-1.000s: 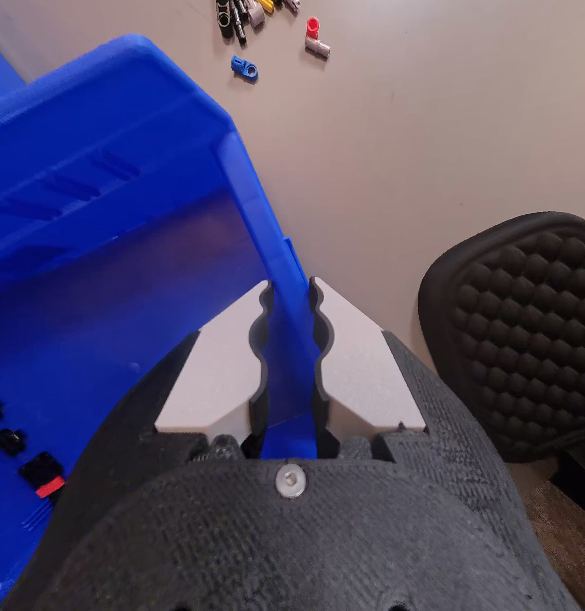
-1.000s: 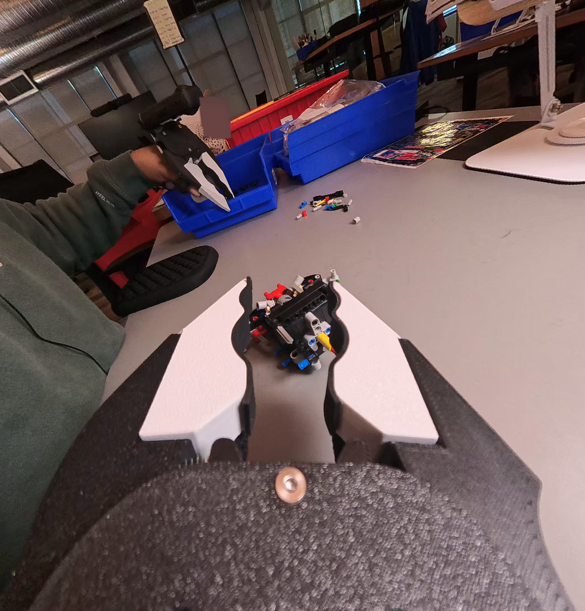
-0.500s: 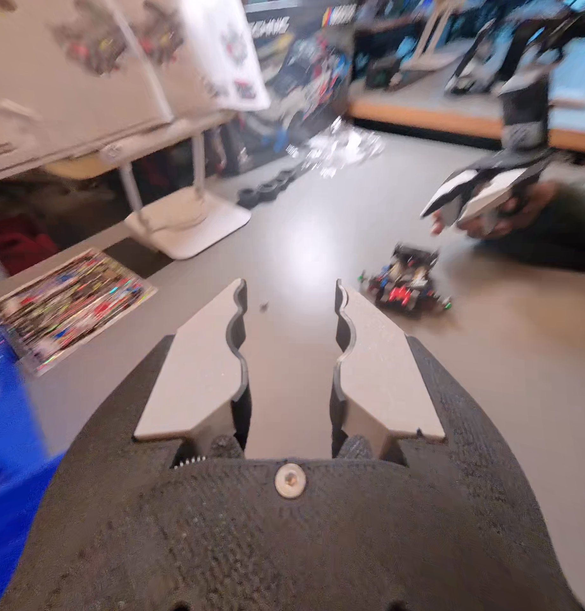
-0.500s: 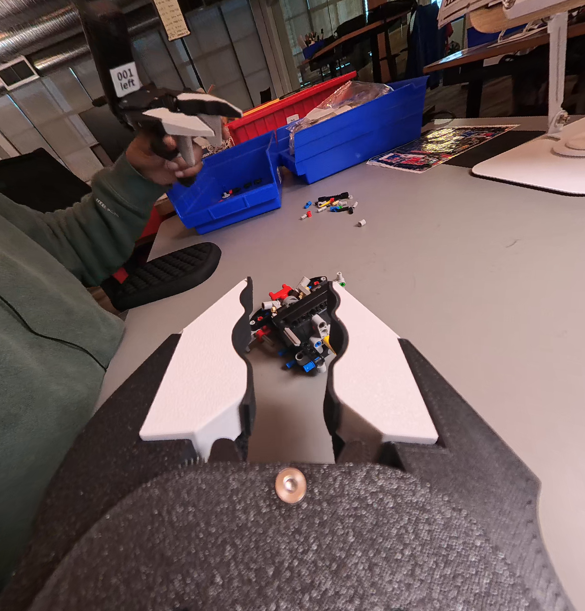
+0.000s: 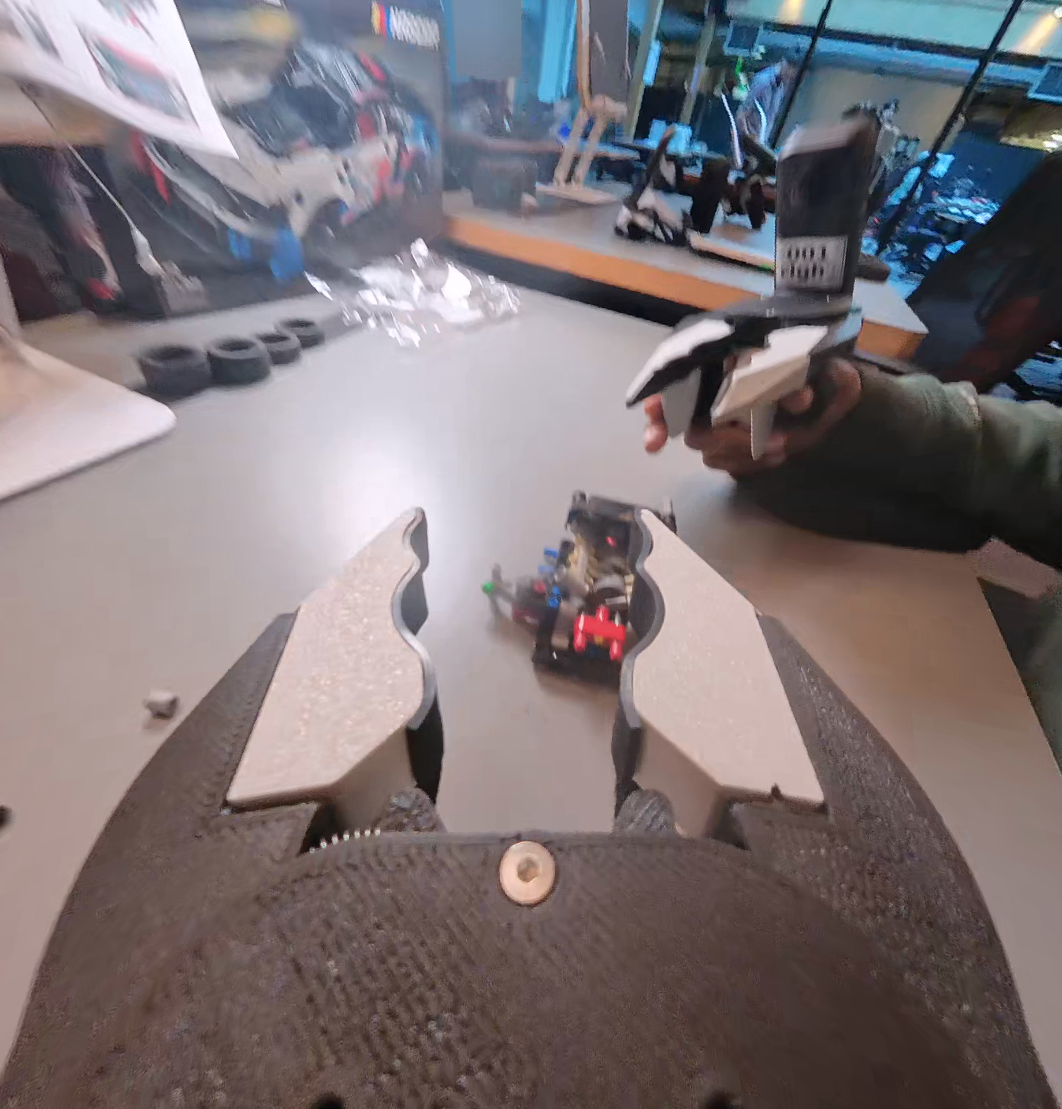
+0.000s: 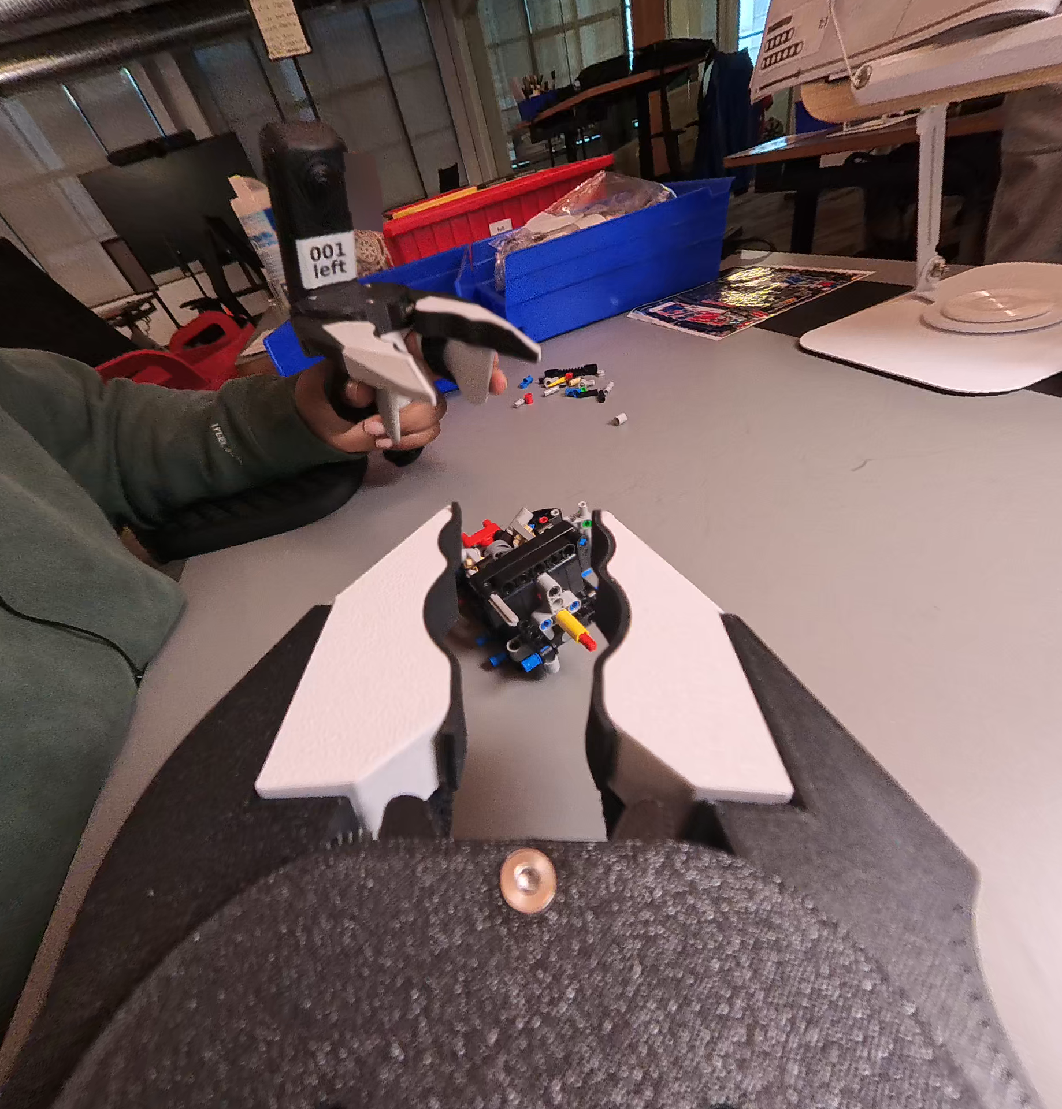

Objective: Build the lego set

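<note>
lego model (image 6: 531, 591) was set on a grey table (image 6: 817, 510); left gripper (image 5: 531, 528) and right gripper (image 6: 525, 522) were spread, empty; background was blurred.

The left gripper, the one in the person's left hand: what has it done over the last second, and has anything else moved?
The left gripper let go of the blue bin wall it was pinching, opened, and swung over toward the lego model on the table. The right gripper stayed open, aimed at the model, which has not moved.
</note>
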### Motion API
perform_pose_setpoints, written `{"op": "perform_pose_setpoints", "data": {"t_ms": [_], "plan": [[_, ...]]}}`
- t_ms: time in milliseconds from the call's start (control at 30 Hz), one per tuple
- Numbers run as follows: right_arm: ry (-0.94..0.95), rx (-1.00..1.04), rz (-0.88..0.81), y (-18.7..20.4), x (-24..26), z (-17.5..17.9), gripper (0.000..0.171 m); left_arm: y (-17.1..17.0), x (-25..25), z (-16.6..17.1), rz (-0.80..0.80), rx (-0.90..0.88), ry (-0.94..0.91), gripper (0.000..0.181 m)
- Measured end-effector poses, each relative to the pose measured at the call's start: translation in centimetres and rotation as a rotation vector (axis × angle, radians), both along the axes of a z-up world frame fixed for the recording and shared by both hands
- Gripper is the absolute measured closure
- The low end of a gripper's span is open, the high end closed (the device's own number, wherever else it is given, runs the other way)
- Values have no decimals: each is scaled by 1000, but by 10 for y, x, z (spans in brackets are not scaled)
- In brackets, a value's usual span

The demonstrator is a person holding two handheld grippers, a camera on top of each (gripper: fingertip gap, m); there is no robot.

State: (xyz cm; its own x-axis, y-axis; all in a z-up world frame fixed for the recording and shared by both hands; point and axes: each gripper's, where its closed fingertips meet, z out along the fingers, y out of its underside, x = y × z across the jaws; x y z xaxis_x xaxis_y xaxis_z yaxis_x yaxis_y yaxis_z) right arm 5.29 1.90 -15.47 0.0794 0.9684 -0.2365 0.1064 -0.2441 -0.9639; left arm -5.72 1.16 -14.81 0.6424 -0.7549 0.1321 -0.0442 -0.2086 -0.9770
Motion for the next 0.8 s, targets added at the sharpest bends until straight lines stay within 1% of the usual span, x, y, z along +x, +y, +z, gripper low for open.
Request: {"op": "perform_pose_setpoints", "data": {"t_ms": [100, 200, 333, 433, 667, 800], "plan": [[-23, 22, -9, 2, 0, -3, 130, -8, 7, -23, -65, -60, 44, 112], [-51, 37, -8, 2, -2, -8, 130, -15, 17, -25, -141, -61, 65, 110], [-79, 52, -10, 1, -3, -13, 130, -27, 26, -39, -233, -107, 103, 104], [-84, 59, -10, 1, -3, -13, 130, -32, 31, -47, -270, -127, 141, 101], [-97, 77, -11, 0, -4, -14, 129, -36, 37, -60, -271, -123, 254, 106], [-104, 83, -15, 0, -4, -15, 129, -36, 38, -67, -260, -115, 312, 116]]}}
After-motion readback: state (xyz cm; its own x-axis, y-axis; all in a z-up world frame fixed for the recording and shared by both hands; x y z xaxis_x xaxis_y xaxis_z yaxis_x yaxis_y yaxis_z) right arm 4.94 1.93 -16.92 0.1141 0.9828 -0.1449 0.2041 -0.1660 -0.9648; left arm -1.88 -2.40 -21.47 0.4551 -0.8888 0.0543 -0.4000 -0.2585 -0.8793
